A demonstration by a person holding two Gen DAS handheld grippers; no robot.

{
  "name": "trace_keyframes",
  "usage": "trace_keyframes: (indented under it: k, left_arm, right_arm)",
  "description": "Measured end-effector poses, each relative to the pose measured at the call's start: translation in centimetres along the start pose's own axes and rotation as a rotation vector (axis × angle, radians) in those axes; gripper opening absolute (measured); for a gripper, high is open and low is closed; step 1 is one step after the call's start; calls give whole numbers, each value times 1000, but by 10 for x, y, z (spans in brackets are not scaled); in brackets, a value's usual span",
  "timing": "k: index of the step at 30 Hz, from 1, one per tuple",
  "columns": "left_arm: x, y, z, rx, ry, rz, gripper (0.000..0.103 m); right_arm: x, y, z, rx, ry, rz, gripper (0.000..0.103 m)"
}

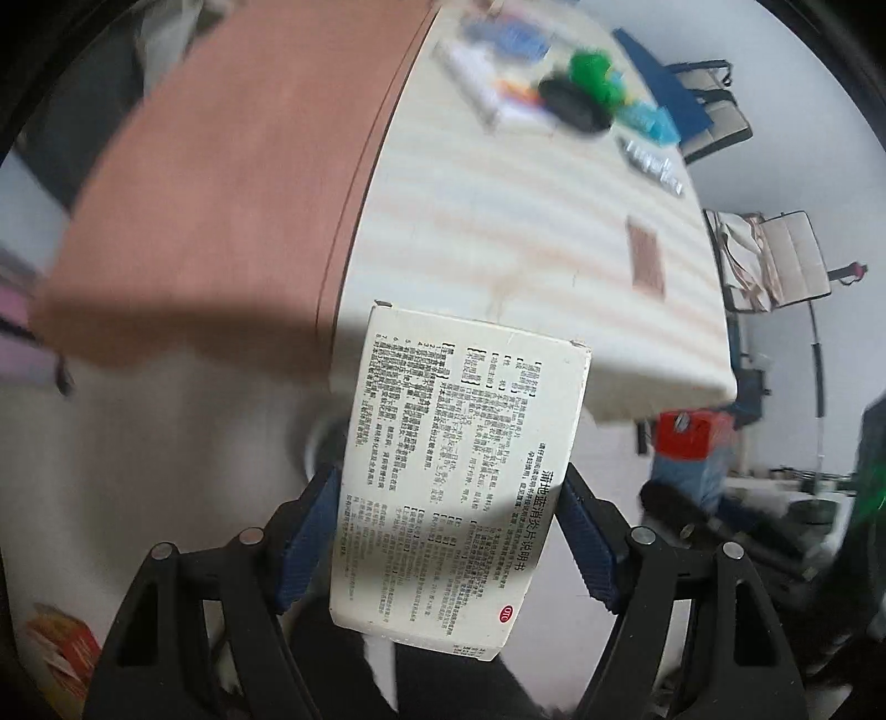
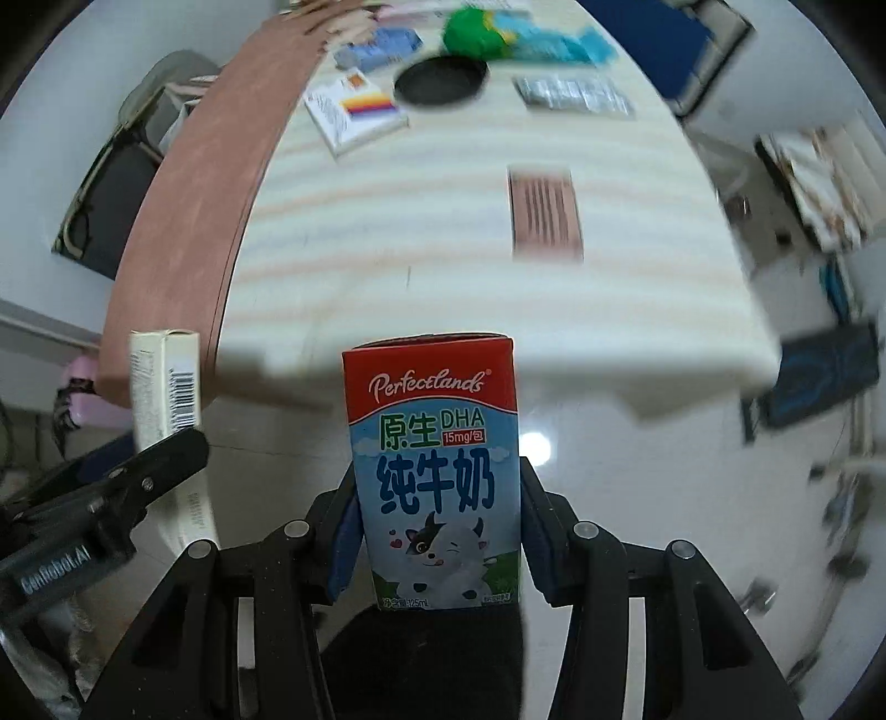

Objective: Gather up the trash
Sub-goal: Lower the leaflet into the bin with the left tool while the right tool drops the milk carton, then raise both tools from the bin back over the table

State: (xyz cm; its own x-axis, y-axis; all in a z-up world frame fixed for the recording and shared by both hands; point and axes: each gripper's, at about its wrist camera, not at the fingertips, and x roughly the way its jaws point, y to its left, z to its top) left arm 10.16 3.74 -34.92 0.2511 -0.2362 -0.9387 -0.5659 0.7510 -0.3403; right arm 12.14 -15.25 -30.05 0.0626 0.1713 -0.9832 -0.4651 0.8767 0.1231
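White cardboard first: the left gripper (image 1: 451, 509) is clamped on a white medicine box (image 1: 459, 471) covered in tiny black print, blue pads (image 1: 313, 531) pressing both its long edges. It hangs past the table's near edge, over pale glossy floor. The right gripper (image 2: 437, 520) is squeezing a small milk carton (image 2: 434, 471), red top, blue front, cartoon cow, also held out past the edge. From the right wrist camera you can see the other box off to the left, barcode side showing.

Back on the striped cream table (image 2: 443, 277) sit a black dish (image 2: 440, 80), something green (image 2: 470, 30) behind it (too blurry, maybe a toy), a foil blister pack (image 2: 573, 94), a white booklet (image 2: 354, 113) and a brown packet (image 2: 545, 213).
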Motion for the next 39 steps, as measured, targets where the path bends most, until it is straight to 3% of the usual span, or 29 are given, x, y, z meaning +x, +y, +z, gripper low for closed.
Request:
trace_keyframes:
  k: [4, 7, 14, 16, 17, 19, 20, 21, 23, 27, 33, 39]
  left_arm:
    - [50, 35, -20, -94, 108, -55, 75]
    - [104, 63, -25, -142, 162, -49, 75]
    - [255, 115, -17, -135, 247, 24, 77]
    - [287, 127, -18, -121, 256, 62, 94]
    - [304, 134, -18, -115, 261, 80, 97]
    - [323, 145, -23, -109, 256, 115, 98]
    - [333, 151, -24, -106, 252, 142, 98]
    - [336, 153, -28, -103, 245, 157, 98]
    - [338, 159, -32, -92, 208, 207, 99]
    - [328, 161, -46, -34, 160, 331, 99]
    - [307, 146, -61, 31, 159, 388, 99]
    - [284, 123, -68, 91, 158, 398, 99]
  right_arm:
    - [53, -9, -52, 78, 92, 28, 51]
    - [108, -18, -77, 131, 151, 54, 51]
    - [267, -43, -97, 167, 220, 77, 51]
    - [310, -48, -97, 163, 236, 79, 52]
    - [332, -50, -97, 159, 250, 88, 53]
    - [366, -53, -97, 159, 265, 105, 54]
    - [383, -54, -97, 156, 270, 102, 63]
    - [394, -55, -96, 156, 272, 93, 77]
    - [414, -55, -95, 144, 279, 65, 89]
    - [421, -53, -93, 123, 276, -15, 100]
    - [410, -49, -98, 68, 258, -126, 100]
    - [383, -45, -98, 52, 238, -180, 100]
